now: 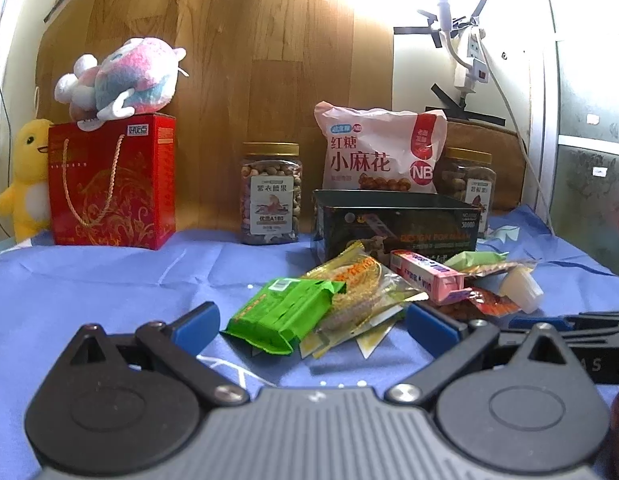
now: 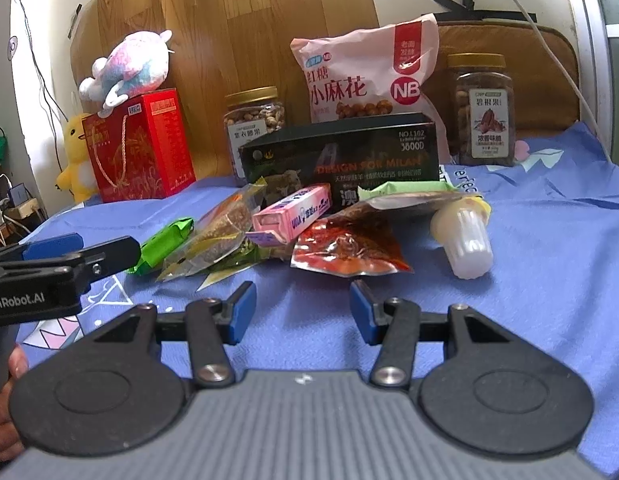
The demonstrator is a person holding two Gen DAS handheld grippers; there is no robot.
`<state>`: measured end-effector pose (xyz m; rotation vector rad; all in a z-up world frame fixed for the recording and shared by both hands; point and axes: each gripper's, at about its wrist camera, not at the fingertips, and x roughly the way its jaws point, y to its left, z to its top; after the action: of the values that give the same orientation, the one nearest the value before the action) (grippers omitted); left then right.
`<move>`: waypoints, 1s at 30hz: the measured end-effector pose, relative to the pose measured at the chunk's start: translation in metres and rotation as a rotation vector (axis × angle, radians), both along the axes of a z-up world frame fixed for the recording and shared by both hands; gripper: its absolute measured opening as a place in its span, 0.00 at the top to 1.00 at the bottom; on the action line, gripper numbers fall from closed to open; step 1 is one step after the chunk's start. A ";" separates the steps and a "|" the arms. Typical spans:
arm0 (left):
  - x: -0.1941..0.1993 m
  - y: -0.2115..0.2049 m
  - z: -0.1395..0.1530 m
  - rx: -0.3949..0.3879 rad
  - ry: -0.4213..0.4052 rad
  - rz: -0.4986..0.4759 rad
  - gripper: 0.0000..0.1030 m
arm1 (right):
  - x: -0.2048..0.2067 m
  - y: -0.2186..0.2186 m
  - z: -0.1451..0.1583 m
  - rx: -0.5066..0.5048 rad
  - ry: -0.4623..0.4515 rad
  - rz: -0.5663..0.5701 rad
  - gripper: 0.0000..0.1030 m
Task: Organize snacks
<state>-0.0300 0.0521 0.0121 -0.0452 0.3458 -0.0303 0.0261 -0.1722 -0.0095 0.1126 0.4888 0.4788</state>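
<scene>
A pile of small snacks lies on the blue cloth in front of a dark open box [image 1: 393, 220] [image 2: 341, 152]: a green packet [image 1: 281, 314] [image 2: 161, 244], a yellow clear packet [image 1: 357, 288] [image 2: 217, 240], a pink box [image 1: 425, 276] [image 2: 293, 218], a red packet [image 2: 345, 248] [image 1: 489, 304] and a white jelly cup [image 2: 465, 240] [image 1: 521, 288]. My left gripper [image 1: 313, 326] is open, its fingers on either side of the green and yellow packets. My right gripper [image 2: 301, 312] is open and empty, just short of the red packet.
Behind the box stand a pink snack bag [image 1: 381, 152] [image 2: 365, 76] and two nut jars [image 1: 271, 196] [image 2: 483, 108]. A red gift box [image 1: 111, 184] [image 2: 139, 148] with a plush toy on top stands at the left, a yellow plush beside it.
</scene>
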 end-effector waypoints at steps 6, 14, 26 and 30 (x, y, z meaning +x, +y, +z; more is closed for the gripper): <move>0.004 0.012 -0.001 -0.070 0.020 -0.003 0.00 | 0.002 0.004 0.001 -0.006 -0.003 0.030 0.47; -0.005 0.047 0.009 -0.111 -0.024 0.042 0.00 | 0.003 0.035 0.026 0.000 -0.070 0.146 0.47; 0.012 0.114 -0.006 -0.433 0.075 0.005 0.04 | 0.065 0.104 0.041 -0.067 -0.041 0.325 0.47; 0.016 0.118 -0.011 -0.478 0.100 -0.033 0.09 | 0.084 0.122 0.029 -0.107 0.004 0.344 0.47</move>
<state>-0.0145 0.1697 0.0013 -0.5158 0.4335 -0.1439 0.1103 -0.0504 0.0195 -0.0758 0.5393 0.7876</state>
